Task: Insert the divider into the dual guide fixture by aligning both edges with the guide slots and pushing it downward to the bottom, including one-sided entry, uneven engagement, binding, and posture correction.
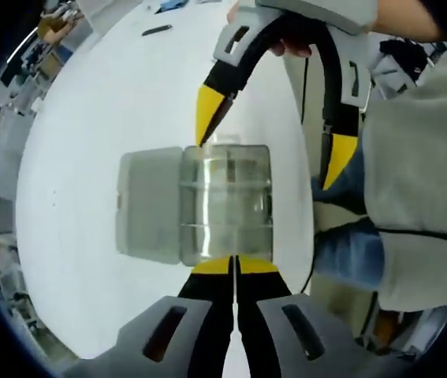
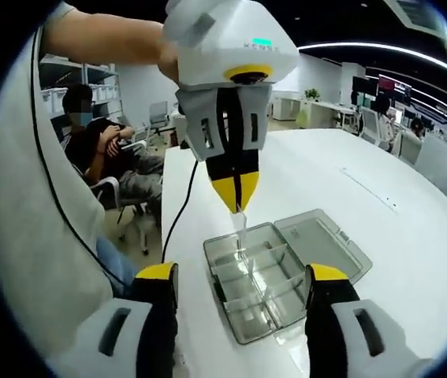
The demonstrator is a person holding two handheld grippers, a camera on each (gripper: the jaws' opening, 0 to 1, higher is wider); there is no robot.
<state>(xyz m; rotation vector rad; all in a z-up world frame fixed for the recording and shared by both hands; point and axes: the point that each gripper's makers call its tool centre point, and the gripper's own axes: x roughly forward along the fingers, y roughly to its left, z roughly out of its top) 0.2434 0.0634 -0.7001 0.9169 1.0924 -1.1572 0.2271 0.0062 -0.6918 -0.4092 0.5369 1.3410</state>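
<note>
A clear plastic box (image 1: 227,201) with guide slots lies on the white table (image 1: 89,157), its lid (image 1: 148,205) folded open to one side. In the right gripper view the box (image 2: 262,287) shows several compartments, with the lid (image 2: 322,240) lying flat. My left gripper (image 2: 237,201) comes down from above, shut on a thin clear divider (image 2: 240,223) whose lower edge reaches the box's far rim. Its yellow tips (image 1: 231,266) are pressed together. My right gripper (image 2: 241,276) stands open, one finger on each side of the box's near end, and hangs open above the box (image 1: 274,138).
The white table (image 2: 381,181) stretches wide to the right. A black cable (image 2: 177,228) hangs off the near table edge. A seated person (image 2: 89,142) is beyond the edge. A small dark object (image 1: 156,30) lies far off on the table.
</note>
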